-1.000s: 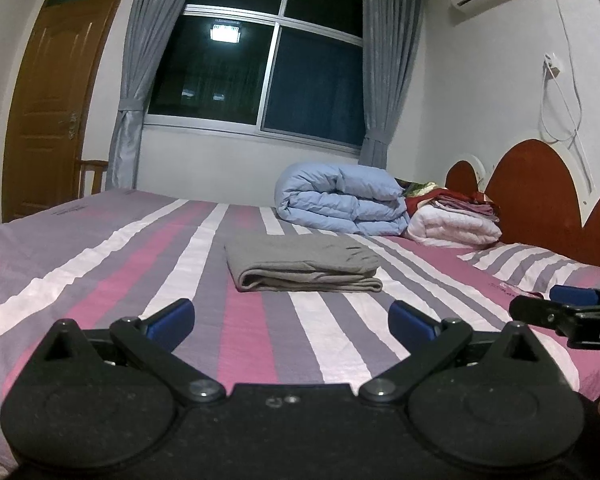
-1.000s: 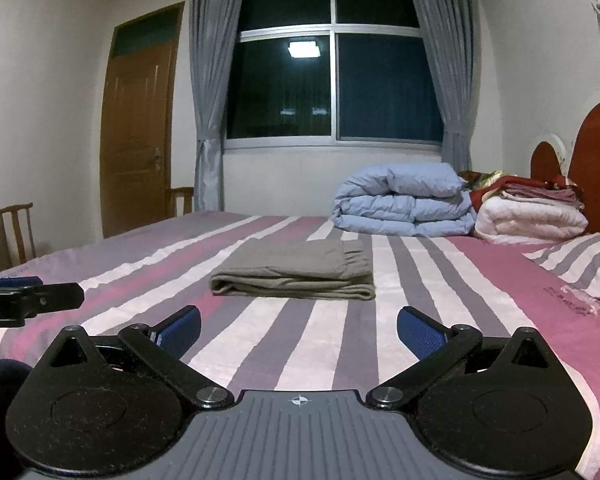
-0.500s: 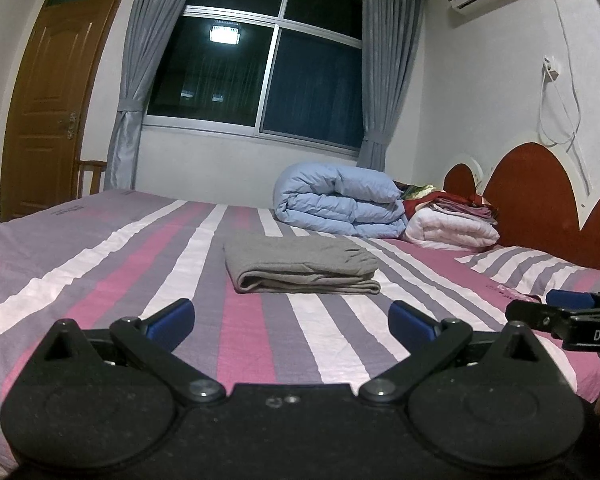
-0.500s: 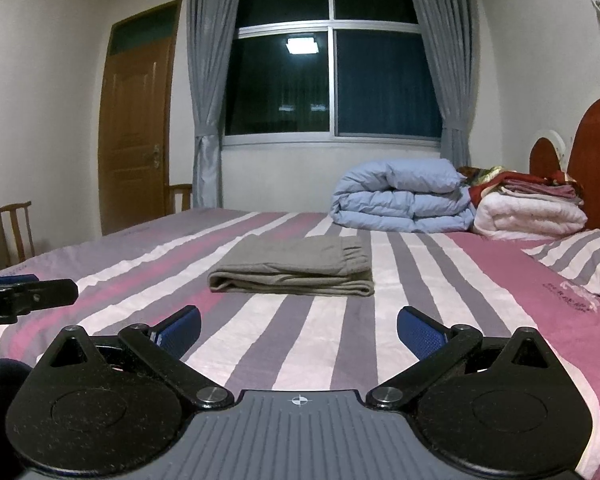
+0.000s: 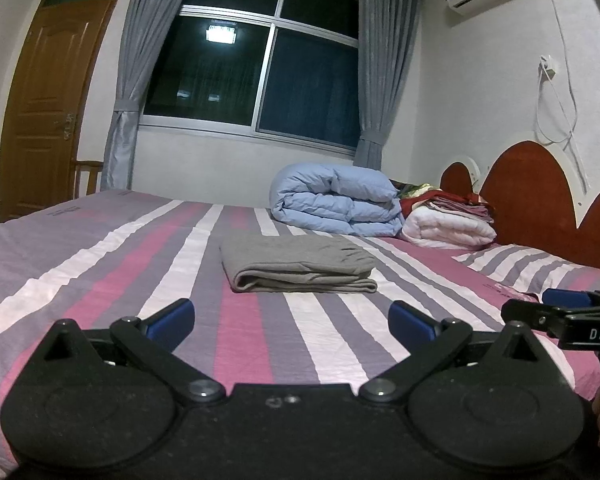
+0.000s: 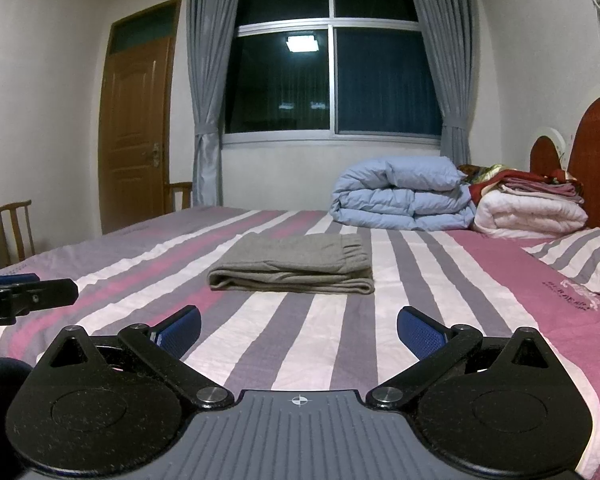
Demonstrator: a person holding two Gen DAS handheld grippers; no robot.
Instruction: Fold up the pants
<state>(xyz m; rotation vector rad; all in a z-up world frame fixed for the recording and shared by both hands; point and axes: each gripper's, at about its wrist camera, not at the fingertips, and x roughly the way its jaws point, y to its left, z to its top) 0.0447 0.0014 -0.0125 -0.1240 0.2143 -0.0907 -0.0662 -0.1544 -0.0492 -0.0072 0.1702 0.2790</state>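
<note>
Grey pants [image 5: 298, 264] lie folded in a neat flat stack in the middle of the striped bed [image 5: 100, 276], also seen as the pants [image 6: 294, 266] in the right wrist view. My left gripper [image 5: 291, 322] is open, its blue pads apart, held back from the pants above the near part of the bed. My right gripper [image 6: 299, 328] is open too, empty, likewise short of the pants. Each view catches the other gripper at its edge: the right gripper [image 5: 568, 312] and the left gripper [image 6: 24, 292].
A rolled light-blue duvet [image 5: 336, 206] and a pile of folded blankets [image 5: 450, 220] sit at the bed's far side by the red headboard [image 5: 536, 196]. A striped pillow [image 6: 580, 256] lies to the right. A wooden chair [image 6: 14, 228] and door [image 6: 136, 136] stand at left.
Both grippers have drifted slightly, staying open and empty. The folded pants have not moved.
</note>
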